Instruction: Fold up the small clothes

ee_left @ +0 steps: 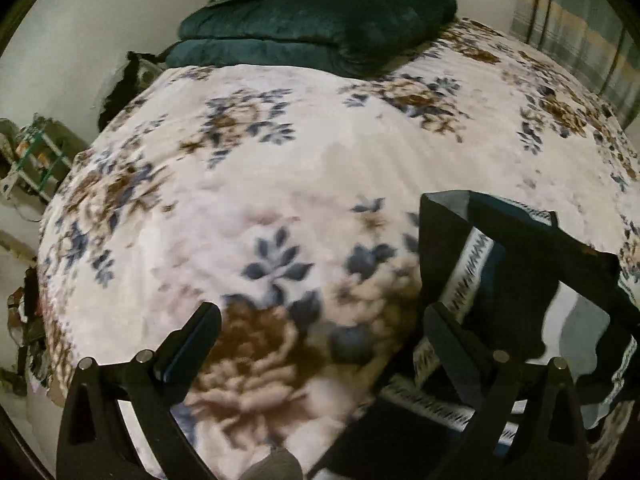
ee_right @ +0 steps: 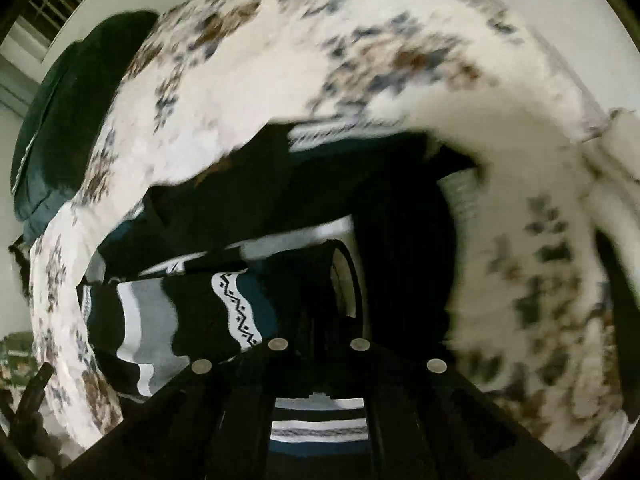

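A dark knitted garment (ee_left: pixel 520 264) with white, grey and teal zigzag bands lies crumpled at the lower right of the left wrist view, on a floral blanket (ee_left: pixel 280 160). My left gripper (ee_left: pixel 320 332) stands wide open just above the blanket. Its right finger (ee_left: pixel 448 336) is over the garment's left edge and its left finger is over bare blanket, with nothing pinched. In the blurred right wrist view the garment (ee_right: pixel 192 312) fills the middle. My right gripper (ee_right: pixel 336 256) points down into it, its dark fingers together on a fold of dark cloth.
A dark green pillow (ee_left: pixel 320 20) lies at the bed's far end and shows at the left of the right wrist view (ee_right: pixel 60 120). The blanket (ee_right: pixel 280 60) surrounds the garment. Clutter (ee_left: pixel 36 156) sits on the floor left of the bed. A striped cloth (ee_left: pixel 580 40) hangs at the far right.
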